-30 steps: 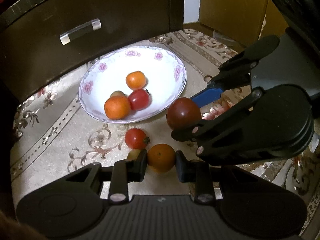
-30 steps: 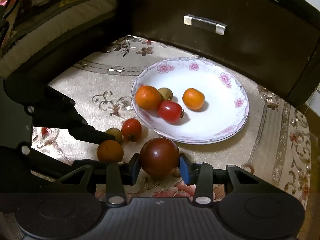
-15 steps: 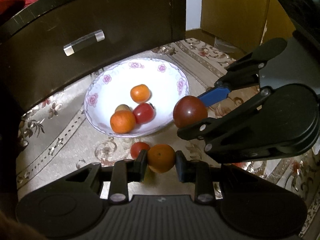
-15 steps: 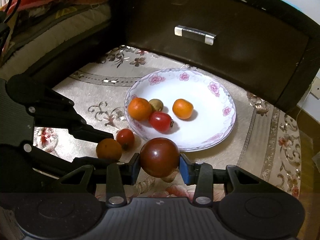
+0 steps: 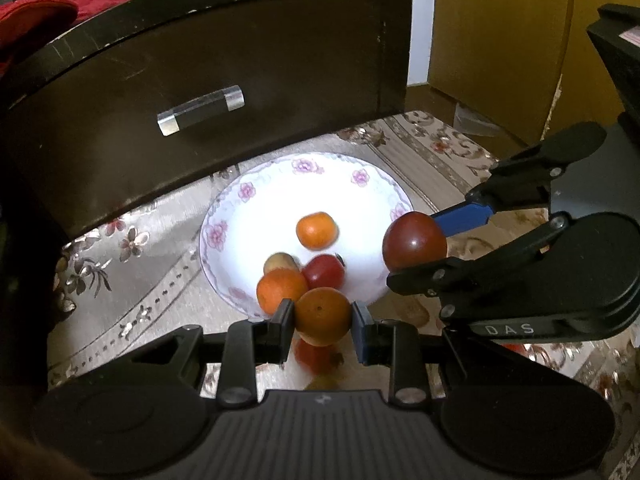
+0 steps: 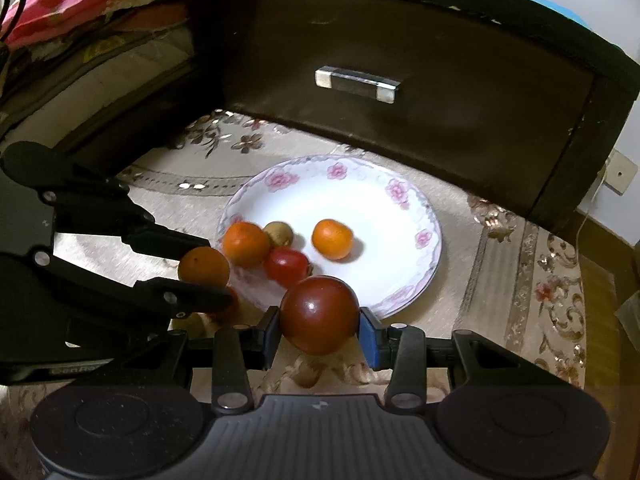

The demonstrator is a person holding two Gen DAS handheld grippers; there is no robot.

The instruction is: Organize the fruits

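Note:
My left gripper [image 5: 323, 317] is shut on an orange tangerine [image 5: 322, 315] and holds it in the air at the near rim of the white floral plate [image 5: 360, 178]. My right gripper [image 6: 319, 322] is shut on a dark red tomato [image 6: 319, 314], held above the cloth by the plate's [image 6: 416, 208] near edge. The plate holds two tangerines [image 6: 332, 239] [image 6: 246, 243], a red tomato [image 6: 287, 266] and a small brown fruit [image 6: 279, 233]. A red tomato [image 5: 316, 356] and a yellowish fruit lie blurred on the cloth under my left gripper.
A dark wooden drawer front [image 5: 200, 80] with a clear handle [image 5: 200, 110] stands close behind the plate. The plate sits on a beige embroidered cloth [image 6: 520, 272]. Bedding [image 6: 80, 40] lies at the left, a yellow wooden panel [image 5: 500, 40] at the right.
Both grippers have risen with their fruits and moved toward the plate. The tangerine in my left gripper now hangs at the plate's near rim; the loose fruits have dropped below it.

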